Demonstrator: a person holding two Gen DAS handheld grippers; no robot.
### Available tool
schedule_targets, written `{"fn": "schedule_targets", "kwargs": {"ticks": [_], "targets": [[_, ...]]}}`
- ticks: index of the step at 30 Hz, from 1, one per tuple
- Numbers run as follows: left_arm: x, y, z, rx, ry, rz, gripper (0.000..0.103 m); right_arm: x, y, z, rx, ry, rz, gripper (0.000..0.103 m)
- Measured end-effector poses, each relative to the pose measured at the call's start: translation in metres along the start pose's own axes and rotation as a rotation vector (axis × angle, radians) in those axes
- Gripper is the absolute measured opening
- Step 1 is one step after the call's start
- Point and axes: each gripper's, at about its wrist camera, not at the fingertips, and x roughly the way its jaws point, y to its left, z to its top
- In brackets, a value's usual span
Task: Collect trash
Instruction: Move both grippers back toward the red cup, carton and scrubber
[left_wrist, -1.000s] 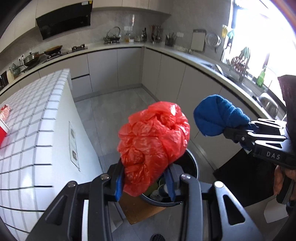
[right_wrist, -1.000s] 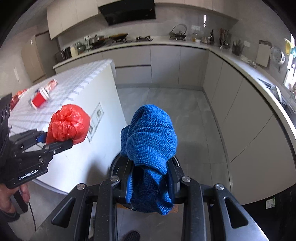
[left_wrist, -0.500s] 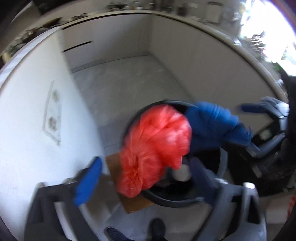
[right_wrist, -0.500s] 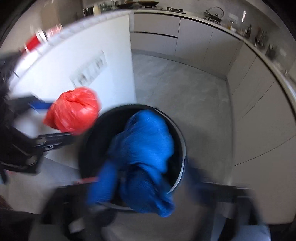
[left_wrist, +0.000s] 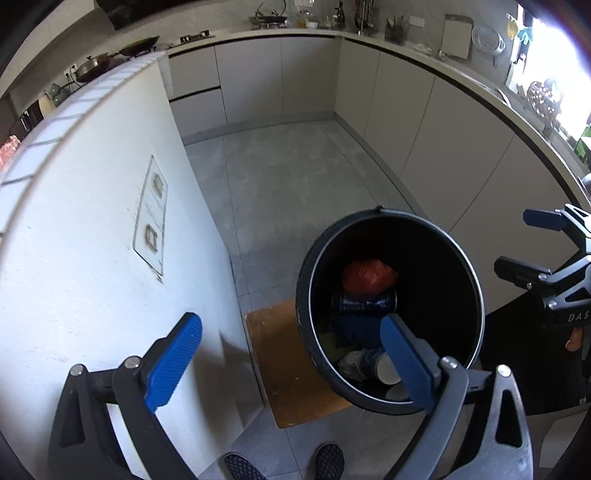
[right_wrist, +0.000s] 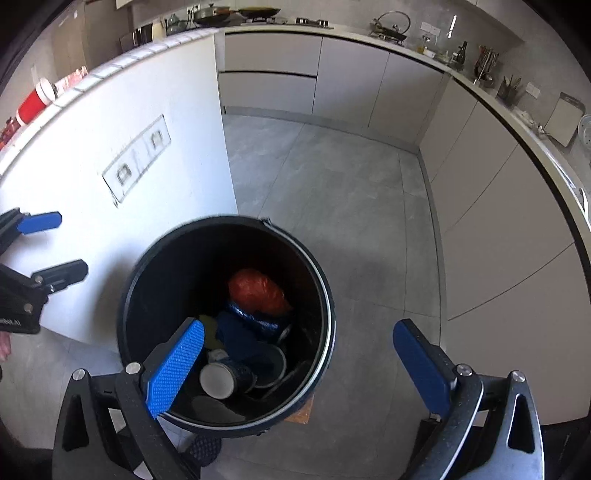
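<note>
Left hand-held gripper (left_wrist: 291, 350): spread, empty; earlier pinched red bag (left_wrist: 367, 275).
Right hand-held gripper (right_wrist: 295, 350): spread, empty; earlier pinched blue cloth (right_wrist: 236, 338).
Bin (right_wrist: 147, 258): now holds both.

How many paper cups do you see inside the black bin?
2 at least. One paper cup lies on its side near the bottom of the black bin, its mouth toward the camera. A second cup lies just right of it. Others may be hidden under the blue cloth.
</note>
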Motion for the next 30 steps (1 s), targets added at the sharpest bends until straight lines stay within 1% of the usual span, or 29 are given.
{"fn": "schedule_targets", "kwargs": {"ticks": [5, 8, 11, 20, 26, 30], "targets": [[-0.019, -0.002, 0.003, 0.008, -0.049, 0.008, 0.098, -0.021, 0.002, 0.006, 0.016, -0.035, -0.013, 0.103], [-0.037, 0.001, 0.010, 0.008, -0.083, 0.005, 0.098, -0.037, 0.006, 0.011, 0.031, -0.070, -0.019, 0.103], [-0.046, 0.004, 0.017, 0.004, -0.105, 0.001, 0.098, -0.052, 0.010, 0.016, 0.041, -0.097, -0.022, 0.103], [-0.080, 0.017, 0.022, -0.018, -0.169, 0.000, 0.098, -0.094, 0.031, 0.027, 0.039, -0.175, -0.020, 0.103], [-0.103, 0.034, 0.019, -0.049, -0.210, 0.021, 0.098, -0.122, 0.052, 0.036, 0.014, -0.234, -0.003, 0.103], [-0.121, 0.054, 0.014, -0.086, -0.232, 0.049, 0.098, -0.138, 0.069, 0.045, -0.003, -0.269, 0.016, 0.103]]}}
